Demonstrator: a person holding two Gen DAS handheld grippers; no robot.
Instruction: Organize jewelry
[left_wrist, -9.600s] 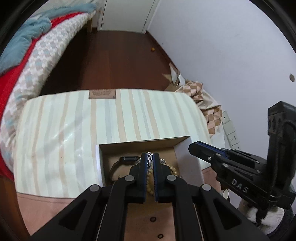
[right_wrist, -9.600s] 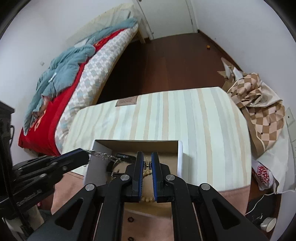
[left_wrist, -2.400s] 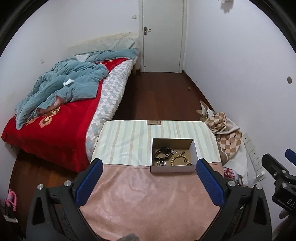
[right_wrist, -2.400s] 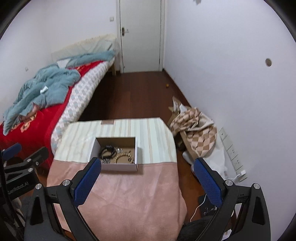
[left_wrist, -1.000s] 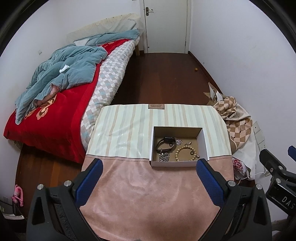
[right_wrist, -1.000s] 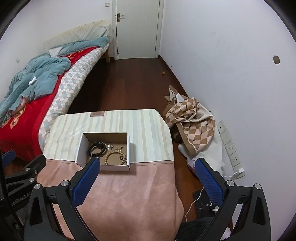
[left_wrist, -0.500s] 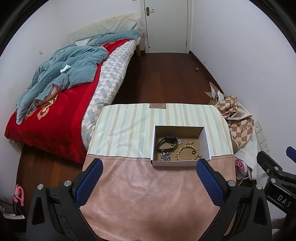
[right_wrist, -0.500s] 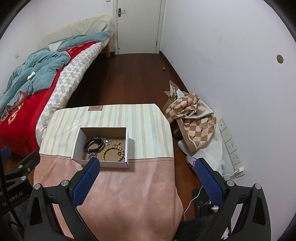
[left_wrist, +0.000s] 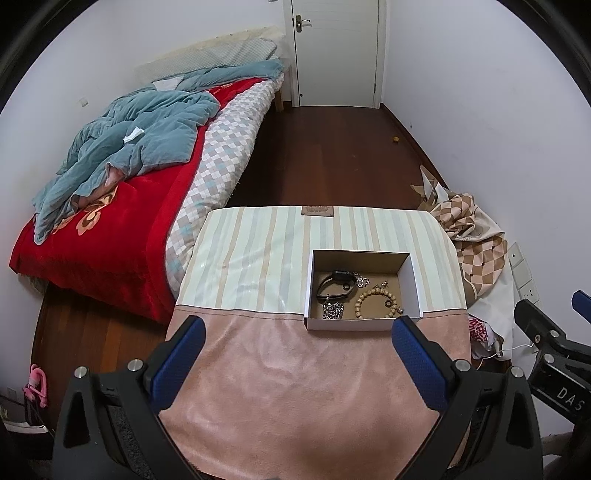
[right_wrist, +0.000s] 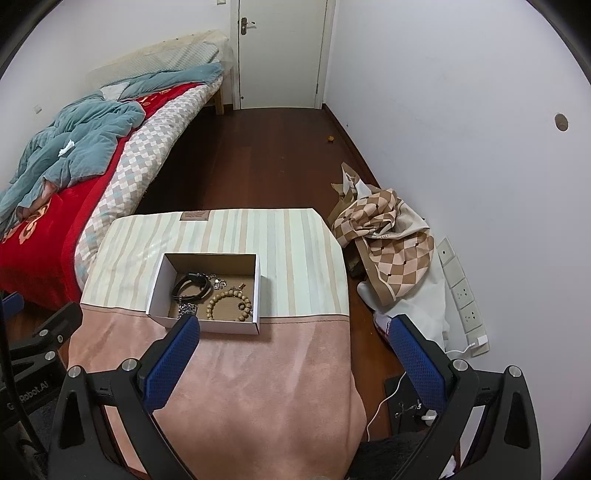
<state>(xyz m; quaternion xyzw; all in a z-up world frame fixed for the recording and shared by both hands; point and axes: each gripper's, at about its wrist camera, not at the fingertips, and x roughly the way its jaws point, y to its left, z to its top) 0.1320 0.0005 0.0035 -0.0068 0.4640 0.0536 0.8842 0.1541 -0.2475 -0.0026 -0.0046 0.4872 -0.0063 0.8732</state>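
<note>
A: Nearest the lens, the left hand-held gripper (left_wrist: 295, 341) hangs above the pink front half of the table (left_wrist: 295, 387), blue pads spread wide, nothing between them.

B: Same on the other side. The right hand-held gripper (right_wrist: 293, 332) is released too, fingers far apart, its left pad (right_wrist: 173, 358) overlapping the near left corner of the cardboard box (right_wrist: 243, 326) in that view.

A: And that box is the one to watch. From the left wrist camera it sits at about one o'clock, right where the pink cloth meets the striped cloth (left_wrist: 251, 251).

B: Everything is inside it. A black band (left_wrist: 334, 283) lies at the box's ten o'clock, and a beaded bracelet (left_wrist: 375, 303) curls at four o'clock.

A: A silver chain (left_wrist: 333, 311) is bunched at seven o'clock against the near wall, and small metal pieces (left_wrist: 361, 281) rest by the band at twelve.

B: There is a small dark ring (left_wrist: 388, 303) inside the bracelet's loop as well. I cannot tell whether it touches the beads.

A: Farther out, at ten o'clock, a bed (left_wrist: 110, 236) with a red cover and a rumpled teal quilt (left_wrist: 140, 147).

B: At two o'clock, checked fabric (right_wrist: 384, 236) heaped on the dark wood floor (left_wrist: 332, 155) by the wall. At twelve, a closed white door (right_wrist: 282, 55).
</note>
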